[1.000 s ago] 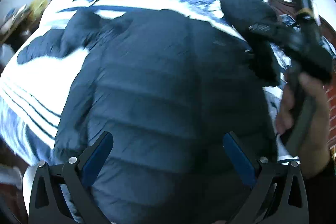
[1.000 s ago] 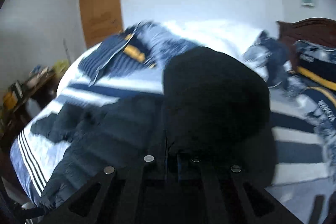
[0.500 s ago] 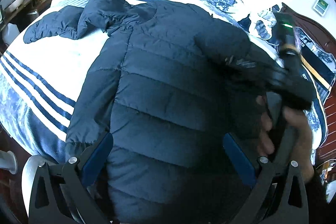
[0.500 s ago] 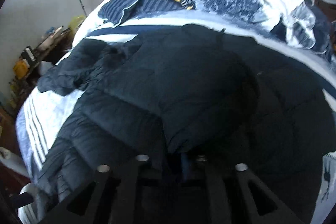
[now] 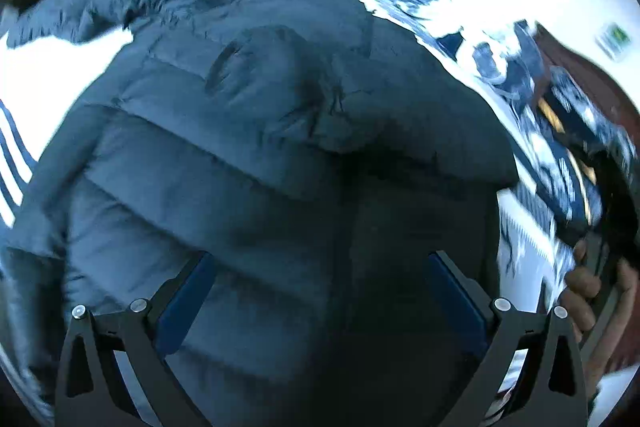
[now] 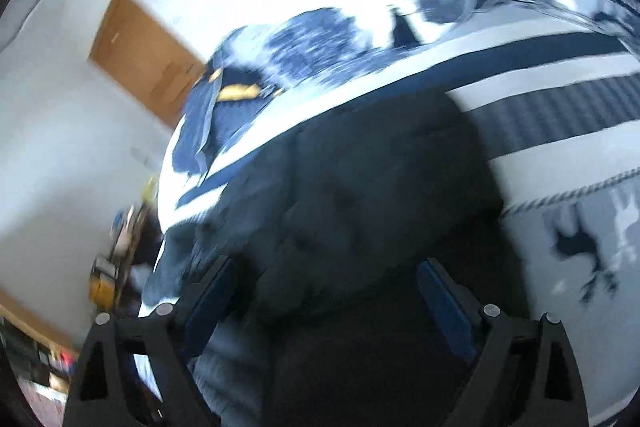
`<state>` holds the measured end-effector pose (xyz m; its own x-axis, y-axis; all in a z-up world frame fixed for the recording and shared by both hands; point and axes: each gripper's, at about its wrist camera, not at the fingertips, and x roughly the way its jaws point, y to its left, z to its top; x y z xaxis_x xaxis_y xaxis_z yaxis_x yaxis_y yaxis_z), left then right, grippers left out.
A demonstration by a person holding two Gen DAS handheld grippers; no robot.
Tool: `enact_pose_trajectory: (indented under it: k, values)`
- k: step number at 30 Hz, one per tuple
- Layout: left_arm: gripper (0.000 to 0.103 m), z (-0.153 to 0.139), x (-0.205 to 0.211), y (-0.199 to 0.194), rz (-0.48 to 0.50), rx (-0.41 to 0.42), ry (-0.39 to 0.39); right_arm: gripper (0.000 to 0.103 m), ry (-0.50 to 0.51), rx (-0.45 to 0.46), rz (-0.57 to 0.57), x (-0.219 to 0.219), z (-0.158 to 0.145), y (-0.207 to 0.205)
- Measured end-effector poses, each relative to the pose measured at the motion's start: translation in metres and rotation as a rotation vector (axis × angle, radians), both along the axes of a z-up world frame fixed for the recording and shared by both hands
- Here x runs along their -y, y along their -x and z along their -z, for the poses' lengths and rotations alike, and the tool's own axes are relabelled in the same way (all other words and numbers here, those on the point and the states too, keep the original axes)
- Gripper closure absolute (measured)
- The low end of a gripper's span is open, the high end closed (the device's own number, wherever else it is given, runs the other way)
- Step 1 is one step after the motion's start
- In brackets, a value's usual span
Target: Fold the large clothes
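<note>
A dark quilted puffer jacket (image 5: 248, 163) lies spread across a bed covered by a blue-and-white striped bedspread (image 5: 12, 163), filling the centre of the left wrist view, its hood and one sleeve (image 5: 80, 15) reaching toward the upper left of the frame. The other sleeve (image 5: 360, 115), which half a second ago hung pinched in the right gripper at the right of this view, now lies folded across the jacket's body in the middle of the frame. The left gripper (image 5: 320, 279) hovers at the bottom centre with its blue-padded jaws spread wide and nothing between them, as in the earlier frames. At the far right edge the person's right hand (image 5: 600, 291) has drawn back to the lower right, its tool blurred and clear of the jacket. In the right wrist view, a wooden door (image 6: 140, 55) shows at the upper left, rumpled blue bedding (image 6: 224, 115) left of centre, and the jacket (image 6: 360, 195) in the centre against the striped bedspread (image 6: 560, 99) at right. The right gripper (image 6: 324, 295), clamped on the sleeve a moment earlier, now stands at the bottom with jaws parted and empty. Both views are smeared by motion.
</note>
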<state>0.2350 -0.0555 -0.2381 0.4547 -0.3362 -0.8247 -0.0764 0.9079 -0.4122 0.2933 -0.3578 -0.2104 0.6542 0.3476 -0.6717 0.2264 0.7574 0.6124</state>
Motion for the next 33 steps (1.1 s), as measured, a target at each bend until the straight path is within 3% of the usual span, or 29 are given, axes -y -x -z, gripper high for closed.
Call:
enact_pose_trajectory:
  k: [5, 9, 13, 14, 16, 17, 18, 21, 27, 30, 33]
  values:
    - [0.000, 0.018, -0.010, -0.031, -0.153, -0.033, 0.094, 0.016, -0.212, -0.019, 0.130, 0.053, 0.052, -0.016]
    - [0.000, 0.022, -0.004, -0.050, -0.194, 0.003, 0.156, 0.040, -0.390, -0.071, 0.123, 0.062, 0.088, -0.019]
    - [0.000, 0.031, -0.004, -0.079, -0.261, -0.011, 0.153, 0.041, -0.468, -0.095, 0.097, 0.056, 0.105, -0.023]
    - [0.005, 0.033, -0.010, -0.087, -0.303, -0.015, 0.165, 0.041, -0.482, -0.090, 0.087, 0.055, 0.106, -0.024]
    - [0.031, 0.031, -0.023, -0.098, -0.363, -0.008, 0.197, 0.041, -0.490, -0.091, 0.081, 0.057, 0.108, -0.026]
    - [0.053, 0.028, -0.027, -0.103, -0.364, -0.002, 0.200, 0.041, -0.501, -0.092, 0.084, 0.059, 0.111, -0.027]
    - [0.068, 0.025, -0.030, -0.109, -0.353, 0.006, 0.193, 0.041, -0.520, -0.091, 0.092, 0.061, 0.114, -0.027]
    - [0.090, 0.006, -0.035, -0.115, -0.310, 0.051, 0.208, 0.041, -0.583, -0.069, 0.102, 0.065, 0.120, -0.033]
    - [0.097, -0.055, -0.075, -0.130, -0.332, 0.224, 0.150, 0.041, -0.585, -0.034, 0.112, 0.062, 0.112, -0.030]
    - [0.097, -0.051, -0.093, -0.139, -0.323, 0.218, 0.130, 0.041, -0.591, -0.065, 0.090, 0.050, 0.118, -0.037]
    - [0.097, -0.024, -0.092, -0.141, -0.305, 0.167, 0.097, 0.041, -0.576, -0.092, 0.099, 0.046, 0.125, -0.042]
